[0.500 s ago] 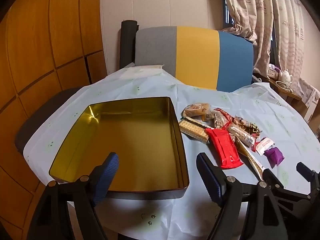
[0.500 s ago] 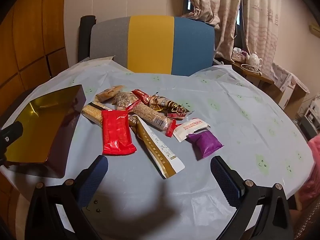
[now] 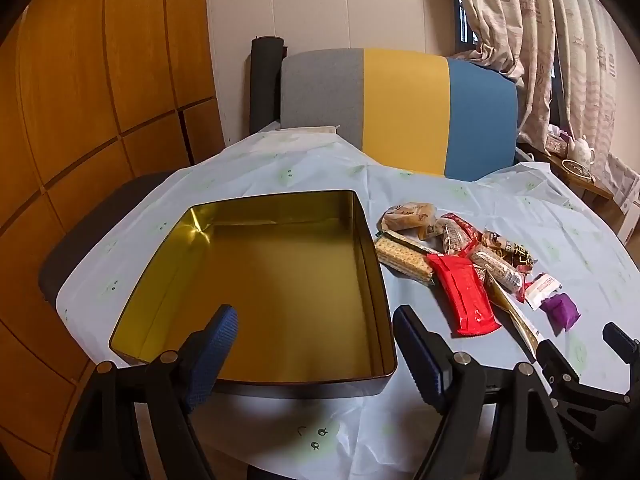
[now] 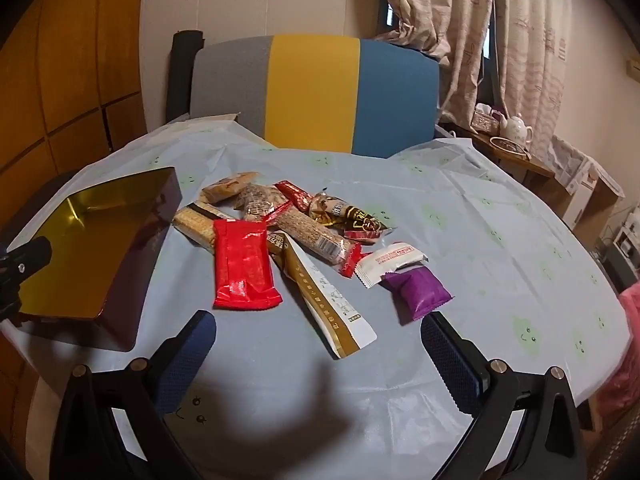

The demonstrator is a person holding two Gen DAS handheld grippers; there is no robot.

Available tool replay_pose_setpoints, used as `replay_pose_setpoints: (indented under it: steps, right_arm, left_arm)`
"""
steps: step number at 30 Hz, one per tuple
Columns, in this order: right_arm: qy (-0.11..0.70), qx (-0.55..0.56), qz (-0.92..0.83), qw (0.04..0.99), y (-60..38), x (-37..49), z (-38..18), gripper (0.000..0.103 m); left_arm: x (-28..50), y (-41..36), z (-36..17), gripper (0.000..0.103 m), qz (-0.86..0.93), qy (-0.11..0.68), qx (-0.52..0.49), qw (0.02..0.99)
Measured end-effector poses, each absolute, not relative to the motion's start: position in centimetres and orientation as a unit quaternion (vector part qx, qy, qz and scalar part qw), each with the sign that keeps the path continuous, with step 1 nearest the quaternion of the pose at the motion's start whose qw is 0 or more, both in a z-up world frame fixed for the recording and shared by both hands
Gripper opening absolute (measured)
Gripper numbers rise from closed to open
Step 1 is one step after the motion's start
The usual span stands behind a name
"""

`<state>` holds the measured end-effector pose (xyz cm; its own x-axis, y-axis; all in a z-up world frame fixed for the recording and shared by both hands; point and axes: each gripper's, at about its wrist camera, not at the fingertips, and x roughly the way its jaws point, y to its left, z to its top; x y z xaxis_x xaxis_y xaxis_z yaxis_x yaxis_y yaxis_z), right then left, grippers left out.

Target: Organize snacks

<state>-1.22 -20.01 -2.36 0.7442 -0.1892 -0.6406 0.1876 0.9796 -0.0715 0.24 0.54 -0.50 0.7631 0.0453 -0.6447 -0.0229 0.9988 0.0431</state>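
Now both tools hang above the near edge of a round table (image 4: 500, 240) covered with a pale blue cloth. The left hand-held gripper (image 3: 314, 338) has its jaws spread wide with nothing between them, poised over the near wall of an open, gold-lined tin box (image 3: 372, 264) that sits empty on the left part of the table. The right hand-held gripper (image 4: 318, 346) is likewise wide open and empty, above bare cloth just short of the snacks.

The snacks lie in a loose pile just beside the tin's right wall. Nearest are a red wrapper (image 4: 242, 268), a long gold-and-white sachet (image 4: 324, 296) and a purple packet (image 4: 416, 290), with a small white packet (image 4: 390, 262) touching the purple one. Behind them sit a clear sleeve of crackers (image 4: 196, 226), a long oat bar (image 4: 310, 236) and several brown and dark wrapped pieces, overlapping one another.

Across the table stands a chair (image 4: 312, 92) with a grey, yellow and blue back, curtains (image 4: 460, 28) behind it, and a white teapot (image 4: 516, 128) on a side shelf.
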Motion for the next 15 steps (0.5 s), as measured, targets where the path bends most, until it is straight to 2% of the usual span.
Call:
replay_pose_setpoints:
  steps: [15]
  right_arm:
    - [0.333,0.008,-0.101,0.938,-20.55,-1.48,-1.90,0.103]
  left_arm:
    - [-0.12,-0.02,0.05,0.081,0.015,0.341,0.029,0.939]
